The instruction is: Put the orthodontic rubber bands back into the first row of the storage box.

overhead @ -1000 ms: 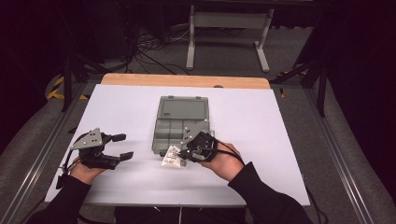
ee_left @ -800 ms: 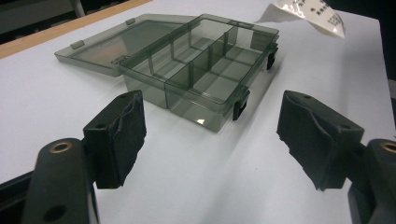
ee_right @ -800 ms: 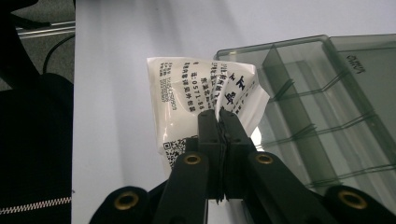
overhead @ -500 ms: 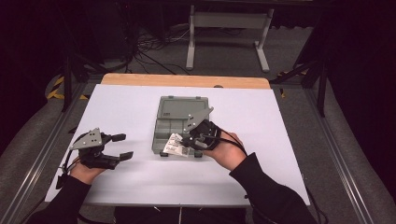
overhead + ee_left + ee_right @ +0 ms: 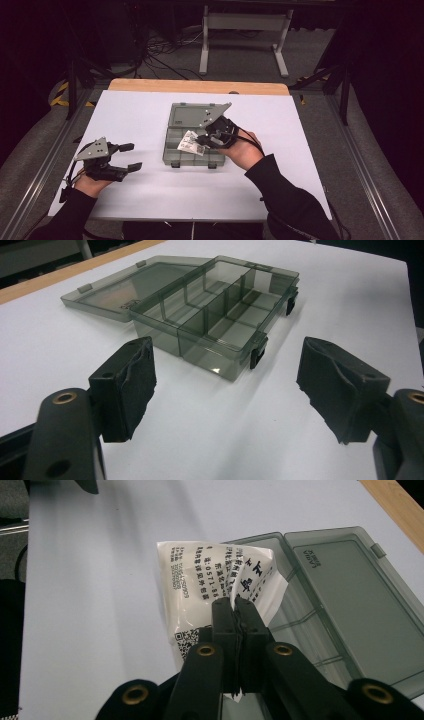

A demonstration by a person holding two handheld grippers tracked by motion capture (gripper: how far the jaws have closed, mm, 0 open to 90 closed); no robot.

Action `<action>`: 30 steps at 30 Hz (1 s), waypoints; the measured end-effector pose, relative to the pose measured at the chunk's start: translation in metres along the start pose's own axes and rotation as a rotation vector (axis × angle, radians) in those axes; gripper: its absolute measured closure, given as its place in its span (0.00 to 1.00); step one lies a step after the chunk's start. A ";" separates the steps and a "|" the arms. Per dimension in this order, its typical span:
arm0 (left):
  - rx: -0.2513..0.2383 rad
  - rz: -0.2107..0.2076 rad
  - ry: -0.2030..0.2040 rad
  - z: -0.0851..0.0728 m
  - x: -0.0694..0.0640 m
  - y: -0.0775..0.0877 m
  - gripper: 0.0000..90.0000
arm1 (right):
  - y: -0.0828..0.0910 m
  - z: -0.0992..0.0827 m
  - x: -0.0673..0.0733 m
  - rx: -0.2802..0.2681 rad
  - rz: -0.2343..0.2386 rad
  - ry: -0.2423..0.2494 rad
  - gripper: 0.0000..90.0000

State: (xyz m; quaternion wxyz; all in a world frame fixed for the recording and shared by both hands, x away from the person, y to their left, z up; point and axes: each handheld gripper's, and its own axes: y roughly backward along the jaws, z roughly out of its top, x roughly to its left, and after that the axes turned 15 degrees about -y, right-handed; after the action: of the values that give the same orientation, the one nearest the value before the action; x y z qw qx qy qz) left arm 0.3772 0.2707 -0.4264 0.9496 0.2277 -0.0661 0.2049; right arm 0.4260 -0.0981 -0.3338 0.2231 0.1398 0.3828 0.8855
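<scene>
**Printed packet held over open organizer box**

At the centre of the high view, the right tongs (image 5: 204,142) are clenched on a white printed packet (image 5: 191,143), which hangs over the left part of a smoky-grey compartment box (image 5: 192,152) on the white counter (image 5: 300,150). In the right gripper view, the two black jaws meet at lower centre, pinching the packet (image 5: 210,585) at its lower edge. The packet fans up and to the left from the grip, its face covered in dark print with a square code near the jaws. Behind it, to the right of that frame, the box (image 5: 320,625) lies with its clear lid (image 5: 360,580) folded flat open against the counter (image 5: 100,580).

At the lower left of the high view, the left tongs (image 5: 131,156) rest released, well apart from the box, with a hand (image 5: 90,184) gripping them from below. The left gripper view shows their padded jaws standing wide at the bottom corners with nothing between them but bare counter (image 5: 210,430). Beyond them, in the upper half of that frame, sits the box (image 5: 220,325), its dividers visible through the tinted walls, two dark latches on the near side, and the lid (image 5: 125,290) spread open toward the upper left. A wooden counter edge (image 5: 200,86) runs along the far side in the high view.
</scene>
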 end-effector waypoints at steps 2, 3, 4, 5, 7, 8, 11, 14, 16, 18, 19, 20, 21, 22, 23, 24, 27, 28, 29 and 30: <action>-0.001 0.001 0.000 0.000 0.000 -0.001 0.27 | -0.001 0.002 -0.005 0.001 -0.007 -0.007 0.99; -0.001 0.000 0.001 0.000 0.000 -0.001 0.27 | -0.002 0.003 -0.008 0.000 -0.011 -0.010 0.99; 0.002 -0.003 0.000 0.000 0.000 -0.001 0.27 | -0.002 0.004 -0.010 0.000 -0.011 -0.011 0.99; 0.002 -0.003 0.000 0.000 0.000 -0.001 0.27 | -0.002 0.005 -0.012 -0.002 -0.013 -0.013 0.99; 0.001 -0.003 0.000 0.000 0.000 -0.001 0.27 | -0.003 0.006 -0.017 -0.004 -0.018 -0.021 0.99; 0.001 -0.001 0.000 0.000 0.000 0.000 0.27 | -0.004 0.007 -0.020 -0.006 -0.019 -0.022 0.99; 0.000 0.000 0.001 0.000 0.000 0.000 0.27 | -0.006 0.008 -0.027 -0.006 -0.029 -0.033 0.99; 0.001 -0.001 0.000 0.000 0.000 0.000 0.27 | -0.008 0.009 -0.032 -0.003 -0.039 -0.043 0.99; 0.002 0.002 -0.003 0.000 0.000 0.000 0.27 | -0.009 0.009 -0.036 -0.003 -0.048 -0.046 0.99; 0.002 0.000 -0.001 0.000 0.000 0.000 0.27 | -0.010 0.010 -0.039 -0.001 -0.057 -0.047 0.99; 0.002 0.000 -0.001 0.000 0.000 0.000 0.27 | -0.010 0.011 -0.040 -0.001 -0.061 -0.050 0.99; 0.002 -0.001 0.000 0.000 0.000 0.000 0.27 | -0.010 0.011 -0.040 -0.001 -0.061 -0.050 0.99; 0.002 -0.001 -0.001 0.000 0.000 0.000 0.27 | -0.011 0.011 -0.042 -0.003 -0.062 -0.051 0.99; 0.002 -0.002 0.000 0.000 0.000 0.000 0.27 | -0.013 0.011 -0.044 -0.005 -0.064 -0.053 0.99; 0.002 -0.002 0.000 0.000 0.000 0.000 0.27 | -0.014 0.012 -0.045 -0.006 -0.067 -0.053 0.99; 0.002 -0.002 0.000 0.000 0.000 0.000 0.27 | -0.014 0.012 -0.045 -0.006 -0.067 -0.053 0.99; 0.001 0.001 0.001 0.000 0.000 -0.001 0.27 | -0.019 0.011 -0.050 -0.004 -0.072 -0.059 0.99; 0.003 -0.002 0.001 0.000 0.000 0.000 0.27 | -0.021 0.010 -0.051 -0.003 -0.074 -0.059 0.99; 0.004 -0.002 0.001 0.000 0.000 0.000 0.27 | -0.023 0.010 -0.053 -0.001 -0.075 -0.063 0.99; 0.005 -0.002 0.001 0.000 0.000 0.000 0.27 | -0.024 0.010 -0.055 0.000 -0.077 -0.066 0.99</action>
State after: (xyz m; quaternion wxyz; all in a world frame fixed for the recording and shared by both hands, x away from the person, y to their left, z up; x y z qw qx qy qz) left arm 0.3775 0.2705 -0.4268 0.9493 0.2299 -0.0648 0.2043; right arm 0.4843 -0.1051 -0.3496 0.2695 0.1541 0.3803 0.8712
